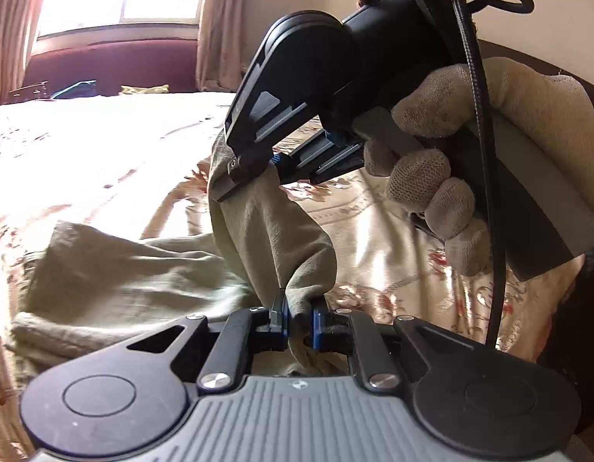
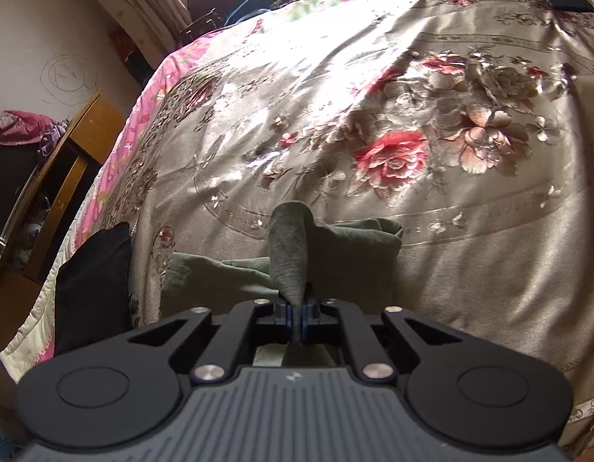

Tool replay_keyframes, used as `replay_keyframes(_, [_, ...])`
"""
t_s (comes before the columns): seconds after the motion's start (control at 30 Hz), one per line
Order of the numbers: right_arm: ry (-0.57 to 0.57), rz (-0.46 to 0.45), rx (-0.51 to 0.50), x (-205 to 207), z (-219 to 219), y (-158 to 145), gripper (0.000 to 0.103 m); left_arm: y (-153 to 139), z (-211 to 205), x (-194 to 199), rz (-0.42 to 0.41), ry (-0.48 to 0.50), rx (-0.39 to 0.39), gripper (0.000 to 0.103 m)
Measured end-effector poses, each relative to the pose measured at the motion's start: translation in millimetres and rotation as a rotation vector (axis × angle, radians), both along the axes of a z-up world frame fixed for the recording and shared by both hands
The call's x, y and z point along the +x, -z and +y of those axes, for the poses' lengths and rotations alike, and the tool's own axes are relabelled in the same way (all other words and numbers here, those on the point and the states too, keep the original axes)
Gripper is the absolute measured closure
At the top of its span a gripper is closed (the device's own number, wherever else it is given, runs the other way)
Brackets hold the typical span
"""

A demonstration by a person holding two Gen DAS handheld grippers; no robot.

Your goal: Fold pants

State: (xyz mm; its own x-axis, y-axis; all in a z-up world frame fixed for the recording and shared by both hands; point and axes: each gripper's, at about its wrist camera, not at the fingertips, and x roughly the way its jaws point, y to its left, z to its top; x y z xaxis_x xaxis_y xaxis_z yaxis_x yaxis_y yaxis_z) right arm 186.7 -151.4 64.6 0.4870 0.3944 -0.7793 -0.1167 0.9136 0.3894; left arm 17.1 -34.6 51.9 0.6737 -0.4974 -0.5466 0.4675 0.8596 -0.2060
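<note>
**Low centre of both frames: two pinches on one edge of cloth**

Over the floral bedspread point(image 2: 431, 88) the olive pants point(image 1: 135, 269) lie mostly flat in the lower left of the left wrist view; one lifted band rises toward frame centre, strung between the two tools.

Risks, as judged:
- each grip takes only a thin bunch of fabric; a sharp pull could slip the cloth out of one pinch and drop the fold crooked;
- the satin cover looks slick; the resting part of the pants may slide along instead of staying put;
- uneven travel of the two hands would skew the fold line.

Tongs:
- left gripper point(image 1: 297, 317): nearly closed, blue pads clamping a twisted ridge of pants;
- right gripper point(image 2: 298, 313): closed to a slit on a narrow tongue of the same cloth; gloved right hand point(image 1: 470, 169) at right of frame.
</note>
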Motion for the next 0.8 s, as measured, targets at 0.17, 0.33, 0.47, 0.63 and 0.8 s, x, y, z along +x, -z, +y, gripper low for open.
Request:
replay_keyframes(0.17, [-0.071, 0.027, -0.030, 14, 62, 8, 0.098, 8, 69, 4, 0.026, -0.114, -0.023, 0.077])
replay_keyframes(0.33, [-0.140, 0.058, -0.080, 28, 116, 22, 0.098, 23, 124, 5, 0.060, -0.178, -0.093, 0.077])
replay_keyframes(0.47, [-0.174, 0.082, -0.093, 34, 141, 35, 0.098, 28, 141, 4, 0.057, -0.220, -0.110, 0.077])
replay_keyframes(0.63, [-0.156, 0.098, -0.093, 43, 156, 44, 0.097, 30, 155, 10, 0.060, -0.252, -0.118, 0.077])
replay_keyframes(0.8, [-0.140, 0.106, -0.080, 48, 164, 49, 0.095, 31, 172, 10, 0.058, -0.286, -0.105, 0.077])
